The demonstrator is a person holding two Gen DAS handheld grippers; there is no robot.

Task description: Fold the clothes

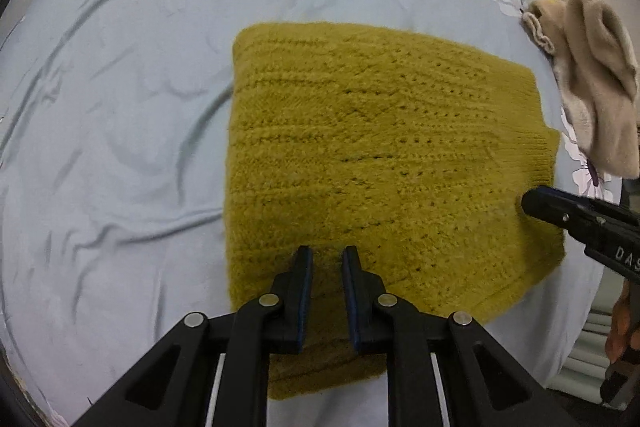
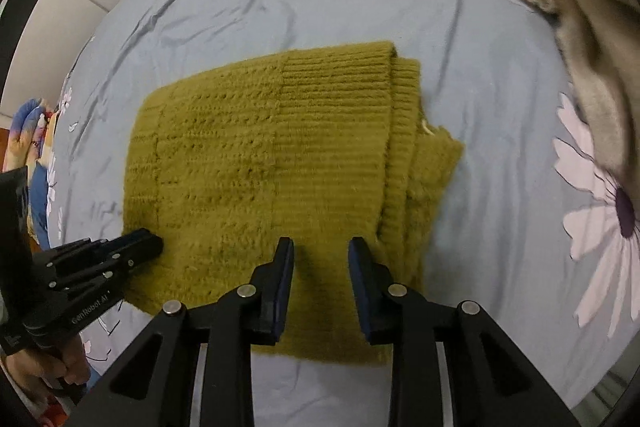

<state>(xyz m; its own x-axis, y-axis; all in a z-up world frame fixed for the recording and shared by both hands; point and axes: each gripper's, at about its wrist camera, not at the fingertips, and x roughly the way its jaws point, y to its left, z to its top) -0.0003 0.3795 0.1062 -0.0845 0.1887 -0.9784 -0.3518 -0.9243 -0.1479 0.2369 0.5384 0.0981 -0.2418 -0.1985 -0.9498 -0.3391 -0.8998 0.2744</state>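
One fuzzy yellow-green knit sweater (image 1: 376, 155), folded into a thick square, in the middle of a wrinkly blue flowered sheet (image 1: 120, 107). One soft beige garment (image 1: 596, 79) far right. Two grippers: left gripper (image 1: 327, 251) and right gripper (image 2: 321, 243), both spread a little, holding nothing, hovering over the sweater's near edge.

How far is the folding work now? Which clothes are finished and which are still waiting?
Done, as it looks: the mustard knit sweater lies folded into a compact rectangle on the blue floral sheet. In hand: nothing is gripped; the left gripper and right gripper are both open above the sweater. Left: the beige garment lies crumpled at the sheet's edge, not yet folded.
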